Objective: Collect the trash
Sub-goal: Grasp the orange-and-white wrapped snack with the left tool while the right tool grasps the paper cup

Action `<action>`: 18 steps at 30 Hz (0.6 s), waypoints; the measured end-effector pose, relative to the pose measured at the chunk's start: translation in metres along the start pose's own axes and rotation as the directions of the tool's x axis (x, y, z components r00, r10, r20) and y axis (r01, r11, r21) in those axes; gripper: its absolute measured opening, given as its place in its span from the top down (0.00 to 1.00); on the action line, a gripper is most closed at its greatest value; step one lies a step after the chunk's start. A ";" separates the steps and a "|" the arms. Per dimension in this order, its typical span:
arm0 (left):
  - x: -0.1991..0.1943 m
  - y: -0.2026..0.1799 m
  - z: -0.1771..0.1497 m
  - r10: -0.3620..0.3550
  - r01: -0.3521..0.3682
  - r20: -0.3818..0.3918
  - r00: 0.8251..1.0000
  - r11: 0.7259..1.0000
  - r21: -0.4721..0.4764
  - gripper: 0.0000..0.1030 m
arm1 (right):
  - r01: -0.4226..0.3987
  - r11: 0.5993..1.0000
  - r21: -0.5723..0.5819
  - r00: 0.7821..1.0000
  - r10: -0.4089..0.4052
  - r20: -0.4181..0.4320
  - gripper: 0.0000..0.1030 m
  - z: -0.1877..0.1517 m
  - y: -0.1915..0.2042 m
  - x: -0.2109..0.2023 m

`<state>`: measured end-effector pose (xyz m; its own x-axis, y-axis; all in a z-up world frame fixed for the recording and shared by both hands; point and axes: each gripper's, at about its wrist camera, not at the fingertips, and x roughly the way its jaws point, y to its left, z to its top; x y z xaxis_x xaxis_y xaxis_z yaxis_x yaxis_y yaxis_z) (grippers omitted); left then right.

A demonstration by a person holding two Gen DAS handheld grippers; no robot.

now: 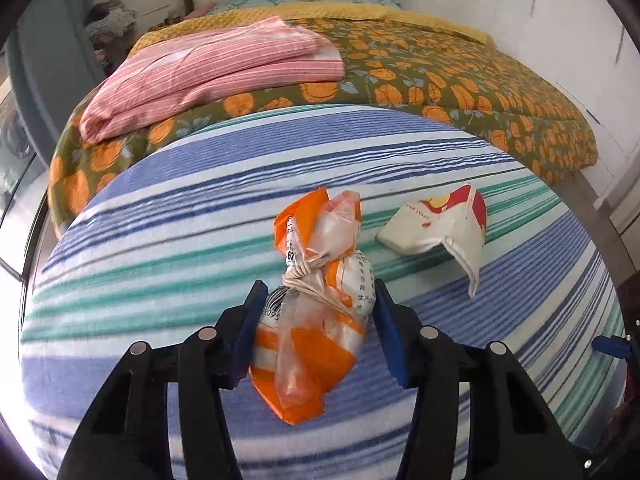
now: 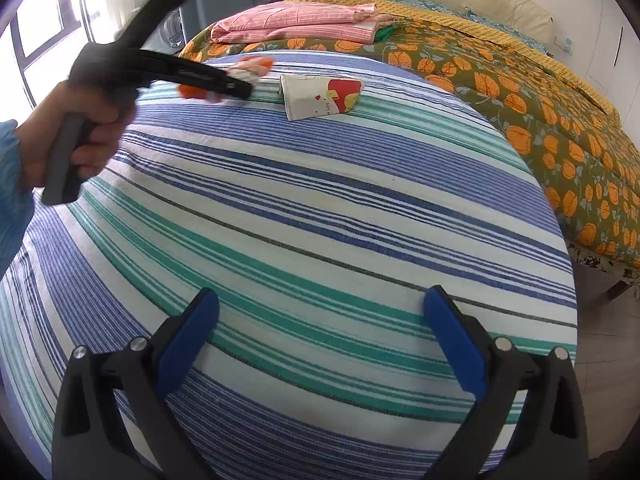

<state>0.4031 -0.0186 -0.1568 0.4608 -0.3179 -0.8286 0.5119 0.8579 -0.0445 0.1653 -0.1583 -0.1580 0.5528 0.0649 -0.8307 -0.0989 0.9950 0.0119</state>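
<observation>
An orange and white plastic bag tied with string [image 1: 312, 304] sits between the blue pads of my left gripper [image 1: 318, 300], which is shut on it just above the striped sheet [image 1: 160, 240]. A crushed white and red paper cup [image 1: 440, 228] lies on the sheet to its right. In the right wrist view the left gripper [image 2: 236, 88] holds the orange bag [image 2: 252, 66] at the far side, with the paper cup [image 2: 320, 96] beside it. My right gripper [image 2: 320, 336] is open and empty over the striped sheet [image 2: 320, 220].
A folded pink striped cloth [image 1: 208, 76] lies on an olive quilt with orange print [image 1: 460, 80] behind the sheet. The bed's right edge and the floor [image 2: 608, 344] show at the right. A window [image 2: 44, 28] is at the left.
</observation>
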 end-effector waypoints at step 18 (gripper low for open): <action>-0.103 -0.013 -0.160 0.196 -0.189 0.023 0.980 0.966 -0.174 0.21 | -0.069 0.994 0.085 0.997 0.070 -0.010 0.05 0.006 -0.006 -0.006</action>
<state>0.2329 0.0674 -0.1606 0.5685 -0.1525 -0.8084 0.2814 0.9594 0.0169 0.1673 -0.1640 -0.1495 0.5365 0.1338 -0.8332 -0.0661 0.9910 0.1166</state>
